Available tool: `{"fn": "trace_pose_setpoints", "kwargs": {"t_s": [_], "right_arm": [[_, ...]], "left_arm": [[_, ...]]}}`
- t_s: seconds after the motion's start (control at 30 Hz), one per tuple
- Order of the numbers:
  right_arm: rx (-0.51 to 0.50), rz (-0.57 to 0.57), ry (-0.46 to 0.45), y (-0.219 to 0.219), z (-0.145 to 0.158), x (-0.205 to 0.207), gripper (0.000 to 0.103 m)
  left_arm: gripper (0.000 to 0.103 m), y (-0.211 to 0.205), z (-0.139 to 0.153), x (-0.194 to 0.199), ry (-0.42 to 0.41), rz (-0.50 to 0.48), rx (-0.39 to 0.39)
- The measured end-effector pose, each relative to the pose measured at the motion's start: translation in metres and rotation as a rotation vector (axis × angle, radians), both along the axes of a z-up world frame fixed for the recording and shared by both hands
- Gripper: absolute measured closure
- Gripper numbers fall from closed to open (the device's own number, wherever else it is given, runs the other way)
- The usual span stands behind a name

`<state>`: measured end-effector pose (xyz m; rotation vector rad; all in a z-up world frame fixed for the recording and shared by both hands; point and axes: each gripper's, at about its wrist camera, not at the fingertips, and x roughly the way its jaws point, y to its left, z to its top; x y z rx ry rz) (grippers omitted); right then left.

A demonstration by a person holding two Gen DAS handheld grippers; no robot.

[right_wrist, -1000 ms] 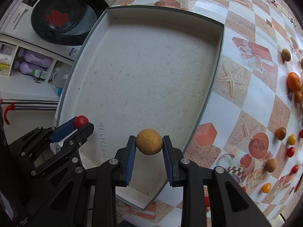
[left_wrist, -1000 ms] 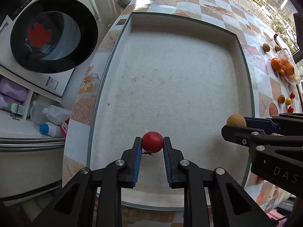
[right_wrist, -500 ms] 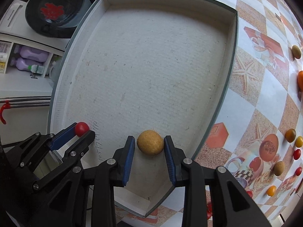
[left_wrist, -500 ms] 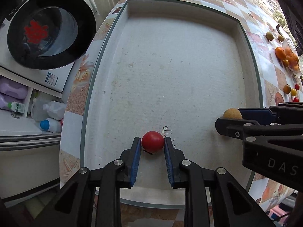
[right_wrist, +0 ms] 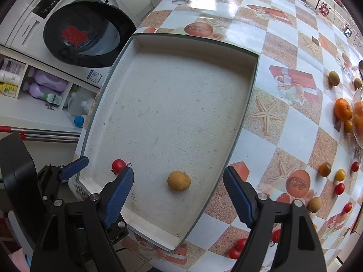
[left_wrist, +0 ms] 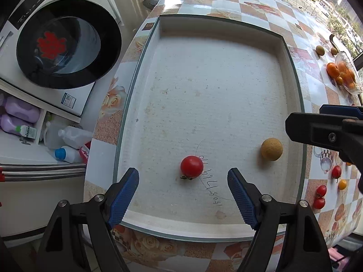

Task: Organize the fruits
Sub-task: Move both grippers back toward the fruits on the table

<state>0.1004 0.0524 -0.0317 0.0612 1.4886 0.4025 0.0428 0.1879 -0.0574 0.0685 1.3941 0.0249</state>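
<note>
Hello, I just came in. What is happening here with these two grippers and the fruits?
A person holds a gripper in each hand and is sorting fruit into a shallow white tray on the table. The left gripper is opening over a red tomato, which lies free on the tray floor. The right gripper is opening over a round tan fruit, also lying free in the tray. More small tomatoes and oranges wait on the checked tablecloth beside the tray.

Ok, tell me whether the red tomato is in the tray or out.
In. The red tomato rests on the tray floor, free of the left gripper's opening jaws.
</note>
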Motion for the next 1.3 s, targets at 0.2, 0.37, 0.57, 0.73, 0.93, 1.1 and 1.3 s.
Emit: {"fn": "trace_pose_setpoints", "kwargs": {"t_s": [0.2,0.37,0.57,0.73,0.93,1.1,1.3], "right_arm": [[-0.004,-0.112,0.001,-0.046,0.004,-0.004,0.011],[-0.02,-0.22,0.009,-0.097,0.001,-0.017,0.011],[-0.047,-0.345,0.024,-0.157,-0.003,-0.045,0.011],[-0.077,-0.465,0.083,-0.211,-0.019,-0.078,0.011],[-0.109,-0.574,0.134,-0.264,-0.034,-0.115,0.011],[-0.127,-0.635,0.136,-0.298,-0.039,-0.128,0.011],[-0.151,-0.667,0.124,-0.328,-0.045,-0.126,0.011]], "left_arm": [[0.021,-0.031,0.014,0.002,-0.016,-0.073,0.004],[0.021,-0.069,0.025,0.006,-0.035,-0.155,-0.001],[0.021,-0.116,0.037,0.011,-0.05,-0.243,-0.023],[0.021,-0.155,0.039,0.012,-0.041,-0.31,-0.037],[0.021,-0.198,0.029,0.012,-0.012,-0.376,-0.047],[0.021,-0.23,0.019,0.022,0.001,-0.406,-0.048],[0.021,-0.264,0.008,0.046,-0.004,-0.407,-0.062]]}}
